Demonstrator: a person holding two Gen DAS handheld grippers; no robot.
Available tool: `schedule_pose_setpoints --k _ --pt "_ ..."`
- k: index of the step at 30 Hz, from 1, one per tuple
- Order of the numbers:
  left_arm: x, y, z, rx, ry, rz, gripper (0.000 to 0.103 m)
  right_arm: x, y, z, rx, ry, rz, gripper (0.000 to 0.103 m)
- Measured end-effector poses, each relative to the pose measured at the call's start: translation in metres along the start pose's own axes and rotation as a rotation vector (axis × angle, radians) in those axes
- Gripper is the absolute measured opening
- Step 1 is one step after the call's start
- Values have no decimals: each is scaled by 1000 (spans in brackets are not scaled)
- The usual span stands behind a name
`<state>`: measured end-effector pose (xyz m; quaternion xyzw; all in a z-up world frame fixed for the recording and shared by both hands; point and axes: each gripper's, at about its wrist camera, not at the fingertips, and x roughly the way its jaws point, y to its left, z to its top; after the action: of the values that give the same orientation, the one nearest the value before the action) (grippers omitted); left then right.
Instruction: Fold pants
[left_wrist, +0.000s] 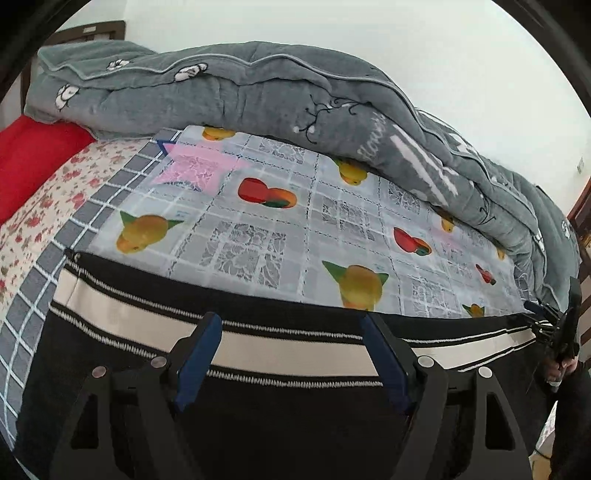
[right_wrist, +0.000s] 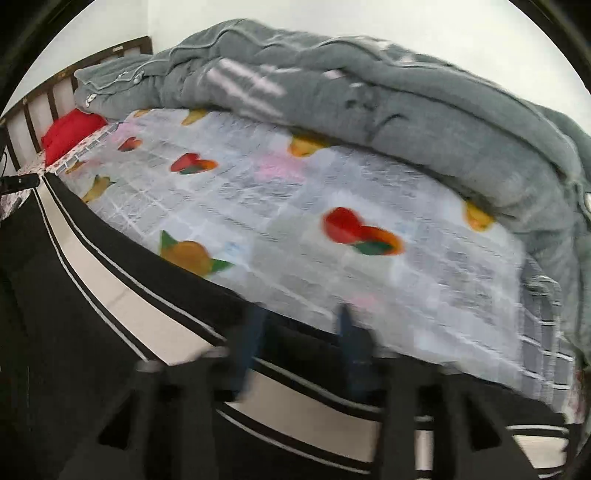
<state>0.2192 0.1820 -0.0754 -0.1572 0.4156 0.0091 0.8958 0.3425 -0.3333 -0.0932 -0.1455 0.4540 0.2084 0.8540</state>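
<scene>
Open sheet (left_wrist: 280, 221) past pants (left_wrist: 258, 406); quilt (left_wrist: 258, 85) wall along far edge.

Black pants (left_wrist: 258, 406) (cream stripe), seemingly fruit-print sheet (left_wrist: 295, 221).

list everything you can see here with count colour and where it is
pants: 1, black with a cream side stripe edged in white, laid along the near edge of the bed
fruit-print sheet: 1, pale grey with yellow and red fruit, spread over the bed beyond the pants
quilt: 1, grey, bunched along the far side by the wall
pillow: 1, red, at the head end
floral sheet: 1, cream with red flowers, beside the pillow
headboard: 1, dark wood, slatted
left gripper: black, blue pads, jaws apart over the stripe
right gripper: black, blurred, jaws apart over the pants
</scene>
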Motion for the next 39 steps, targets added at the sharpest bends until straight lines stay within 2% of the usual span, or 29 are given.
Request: schedule_pose_setpoints --k 2,5,7,9,10,11,13,14,17,20,24,27,31,32,36,39 --pt "0 3 -2 -22 7 -23 77 -2 -25 -5 12 22 2 65" --pt "4 2 -4 -33 17 -35 77 6 -51 -9 50 124 71 65" --pt "6 -2 -6 -26 20 -33 77 11 -53 -16 20 150 91 65" --pt "10 -4 -8 -20 30 -21 77 16 -42 -22 -71 159 28 55" --pt "10 -4 -8 -19 35 -19 77 16 -36 -24 -117 146 -11 37" --pt "11 -3 -10 -21 39 -19 77 15 -33 -25 -146 137 -22 24" --pt "10 -1 -12 -23 47 -20 77 7 -33 -25 -153 122 5 10" --pt "8 1 -12 -23 46 -17 77 -1 -36 -23 -145 95 16 7" --pt "5 5 -12 -38 35 -17 77 -10 -44 -20 -108 46 24 7" --pt "12 6 -11 -50 50 -14 77 10 -41 -23 -107 78 12 7" --pt "15 7 -15 -59 60 -17 77 20 -43 -23 -52 76 4 9" --pt "8 8 -19 -49 59 -15 77 9 -40 -24 -24 78 -44 18" --pt "-6 6 -33 -32 58 -36 77 -26 -39 -33 71 -13 -167 48" --pt "-11 6 -39 -32 58 -44 77 -29 -39 -40 104 -3 -209 51" --pt "-24 1 -63 -30 74 -83 77 -12 -50 -66 174 99 -329 51" --pt "-40 -4 -86 -21 74 -100 77 -31 -59 -72 304 58 -336 50"
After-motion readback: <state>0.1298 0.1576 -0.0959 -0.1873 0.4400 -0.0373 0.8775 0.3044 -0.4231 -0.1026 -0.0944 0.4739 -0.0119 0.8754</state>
